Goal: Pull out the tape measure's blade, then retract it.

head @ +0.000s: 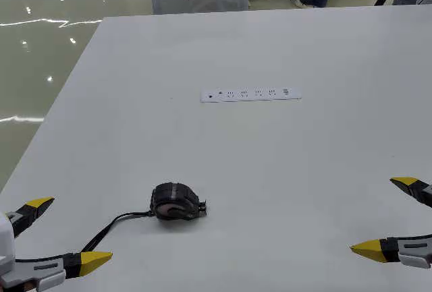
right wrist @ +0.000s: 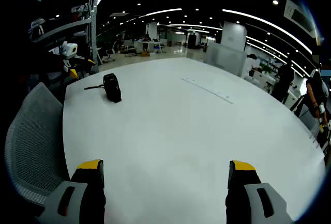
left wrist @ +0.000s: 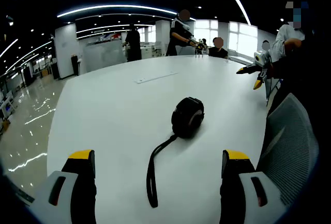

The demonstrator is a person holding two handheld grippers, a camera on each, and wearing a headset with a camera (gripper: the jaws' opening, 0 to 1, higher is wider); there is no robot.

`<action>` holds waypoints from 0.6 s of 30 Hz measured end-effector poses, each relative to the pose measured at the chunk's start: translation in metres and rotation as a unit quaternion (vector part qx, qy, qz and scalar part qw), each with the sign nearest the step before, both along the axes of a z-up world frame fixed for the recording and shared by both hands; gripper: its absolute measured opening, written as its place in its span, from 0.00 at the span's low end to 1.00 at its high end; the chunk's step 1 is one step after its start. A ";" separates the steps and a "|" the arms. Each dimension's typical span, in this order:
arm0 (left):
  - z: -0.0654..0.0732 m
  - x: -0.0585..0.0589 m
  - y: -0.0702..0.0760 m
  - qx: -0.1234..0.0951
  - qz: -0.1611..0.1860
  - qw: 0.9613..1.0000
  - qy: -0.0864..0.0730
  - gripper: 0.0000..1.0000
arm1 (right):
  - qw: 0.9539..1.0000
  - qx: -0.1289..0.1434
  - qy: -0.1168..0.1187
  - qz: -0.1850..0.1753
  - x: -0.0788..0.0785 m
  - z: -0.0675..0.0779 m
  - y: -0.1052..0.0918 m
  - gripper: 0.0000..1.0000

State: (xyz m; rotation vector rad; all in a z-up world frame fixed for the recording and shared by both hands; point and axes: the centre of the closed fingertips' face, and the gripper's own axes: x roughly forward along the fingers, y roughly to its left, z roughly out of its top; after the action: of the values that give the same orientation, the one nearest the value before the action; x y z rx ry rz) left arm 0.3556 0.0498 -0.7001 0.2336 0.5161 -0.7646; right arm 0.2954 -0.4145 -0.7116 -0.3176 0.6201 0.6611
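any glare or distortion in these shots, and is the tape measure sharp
Head view: even light, tape measure sharp with a faint shadow, glare streaks on the glossy floor, none on the table. Left gripper view: strong fisheye bend curves the table's edge; ceiling strip lights bright; tape measure in focus. Right gripper view: same bend, dim surroundings, tape measure small but clear.

The tape measure is black with dark grey bands, and its wrist strap is black too, both against the plain white desk. The left gripper and right gripper have black jaws tipped in bright yellow, on pale grey bodies. A white power strip carries small dark socket marks, the floor is glossy pale grey-green with white glints, and the chair is grey mesh.
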 end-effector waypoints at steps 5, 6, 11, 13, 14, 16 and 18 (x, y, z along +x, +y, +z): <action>-0.002 0.000 0.000 -0.002 0.005 1.000 0.003 0.99 | 1.000 0.003 0.006 -0.001 -0.001 -0.002 -0.001 0.99; -0.002 0.000 0.000 -0.003 0.006 1.000 0.004 0.99 | 1.000 0.001 0.006 0.000 -0.001 -0.003 -0.001 0.99; -0.004 -0.001 -0.004 -0.009 0.006 1.000 0.009 0.99 | 1.000 0.000 0.004 0.005 -0.003 -0.002 0.001 0.99; -0.003 -0.002 -0.006 -0.010 0.004 1.000 0.009 0.99 | 1.000 0.002 0.004 0.005 -0.004 -0.002 0.002 0.99; -0.003 -0.002 -0.006 -0.010 0.005 1.000 0.009 0.99 | 1.000 0.000 0.003 0.005 -0.003 -0.001 0.002 0.99; -0.002 -0.001 -0.005 -0.009 0.005 1.000 0.009 0.99 | 1.000 0.000 0.004 0.005 -0.004 -0.001 0.002 0.99; -0.002 0.000 -0.004 -0.010 0.007 1.000 0.008 0.99 | 1.000 -0.005 0.002 0.006 -0.004 0.000 0.001 0.99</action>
State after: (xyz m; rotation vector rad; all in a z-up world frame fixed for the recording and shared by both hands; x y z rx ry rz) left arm 0.3552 0.0457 -0.7017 0.2055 0.5246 -0.7589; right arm 0.2916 -0.4138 -0.7120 -0.3294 0.6262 0.6702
